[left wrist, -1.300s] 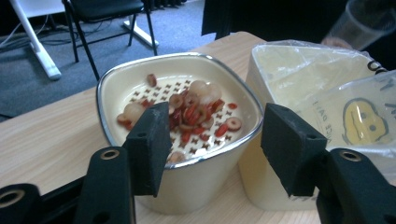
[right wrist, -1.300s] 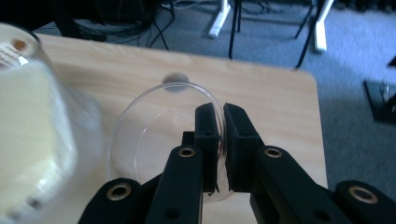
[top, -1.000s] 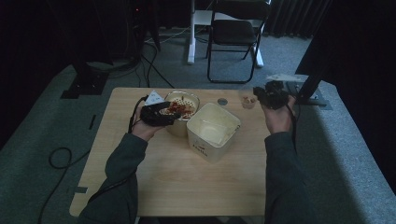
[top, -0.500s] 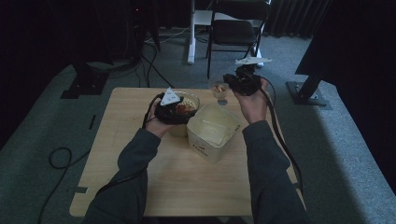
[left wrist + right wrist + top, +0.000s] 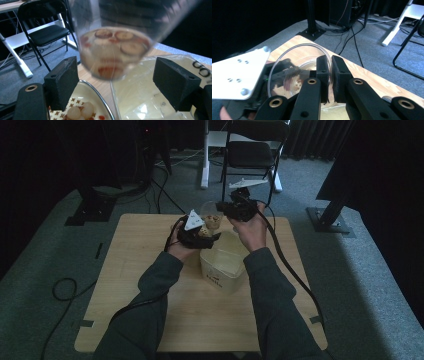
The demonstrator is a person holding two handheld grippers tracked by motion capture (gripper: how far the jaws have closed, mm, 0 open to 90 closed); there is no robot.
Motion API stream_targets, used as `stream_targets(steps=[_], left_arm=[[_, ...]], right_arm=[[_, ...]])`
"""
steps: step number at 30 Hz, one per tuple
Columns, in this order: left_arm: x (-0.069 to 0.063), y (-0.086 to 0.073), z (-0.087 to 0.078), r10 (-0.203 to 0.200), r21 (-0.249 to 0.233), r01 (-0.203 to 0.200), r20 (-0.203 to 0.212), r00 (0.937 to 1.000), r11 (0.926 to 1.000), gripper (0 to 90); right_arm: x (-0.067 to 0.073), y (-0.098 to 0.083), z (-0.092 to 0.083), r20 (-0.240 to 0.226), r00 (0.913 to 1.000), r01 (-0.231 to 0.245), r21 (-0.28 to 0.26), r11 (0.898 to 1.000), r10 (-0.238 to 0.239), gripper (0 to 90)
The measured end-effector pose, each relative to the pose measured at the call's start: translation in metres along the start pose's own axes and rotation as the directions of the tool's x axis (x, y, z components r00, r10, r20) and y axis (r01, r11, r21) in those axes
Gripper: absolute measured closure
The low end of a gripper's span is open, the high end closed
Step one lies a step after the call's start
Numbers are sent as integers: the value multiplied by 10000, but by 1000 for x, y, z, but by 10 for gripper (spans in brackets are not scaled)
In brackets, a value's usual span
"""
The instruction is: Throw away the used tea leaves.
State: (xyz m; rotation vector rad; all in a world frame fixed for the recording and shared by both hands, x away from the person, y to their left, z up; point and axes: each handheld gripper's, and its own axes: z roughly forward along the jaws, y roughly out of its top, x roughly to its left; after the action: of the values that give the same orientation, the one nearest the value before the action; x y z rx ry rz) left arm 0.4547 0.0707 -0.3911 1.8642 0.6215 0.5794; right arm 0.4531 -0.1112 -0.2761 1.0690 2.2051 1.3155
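**Desk stock: cup of fruit held up over two vessels**

1. Desk (image 5: 130,285): pale wood-grain top, rectangular with rounded corners, matt.

2. Plastic tub (image 5: 223,264): cream, translucent, squarish with soft corners, dark print on its side. It stands mid-desk between my forearms. Through my left gripper view its inside looks cloudy; I cannot tell what it holds.

3. Bowl (image 5: 93,93): round, thin metal rim, lined with paper bearing small brown crosses. Inside lie pale round fruits and red bits. It sits just beside the tub, under my left gripper (image 5: 196,234).

4. Clear cup (image 5: 212,216): smooth transparent plastic, round mouth, tapering. It holds banana-like slices and red pieces. My right gripper (image 5: 331,75) has it lifted above the bowl, tilted, fingers (image 5: 323,72) clamped together on its thin rim wall.

5. Left gripper: black blocky foam fingers (image 5: 62,81), standing wide apart, having just been opening, nothing gripped; the cup's base hangs beyond them.
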Motion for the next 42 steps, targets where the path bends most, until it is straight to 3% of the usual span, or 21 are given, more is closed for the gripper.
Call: stream_targets(steps=[3, 6, 8, 21, 29, 36, 42], left_arm=[[-3, 0, -1, 218, -27, -220, -462, 9987, 9998, 290], [-3, -1, -4, 310, -63, -316, -693, 9971, 9995, 394], [-3, -1, -6, 415, -33, -419, -806, 9959, 9991, 413], [-5, -7, -16, 638, -199, -659, -917, 9937, 9976, 426], [-5, -10, -21, 734, -469, -796, -1220, 9898, 9957, 433], [5, -16, -27, 696, -307, -753, -1565, 9852, 9967, 433], [22, -27, -38, 430, -140, -470, -2083, 9771, 9988, 432]], right_arm=[[0, -1, 3, -60, 9999, -82, 99, 9999, 83, 854], [-2, -1, 3, 41, 10000, -77, 141, 9999, 76, 852], [-3, -1, 3, -10, 9999, -136, 133, 9998, 136, 851], [-9, -6, 4, 278, 9994, -224, 105, 9997, 221, 778], [-10, -5, 2, 27, 9994, -350, -37, 9994, 350, 584], [-14, -6, -15, 169, 9991, -379, -1082, 9934, 399, 499], [-33, -24, -23, 663, 9960, -526, -1082, 9927, 600, 467]])
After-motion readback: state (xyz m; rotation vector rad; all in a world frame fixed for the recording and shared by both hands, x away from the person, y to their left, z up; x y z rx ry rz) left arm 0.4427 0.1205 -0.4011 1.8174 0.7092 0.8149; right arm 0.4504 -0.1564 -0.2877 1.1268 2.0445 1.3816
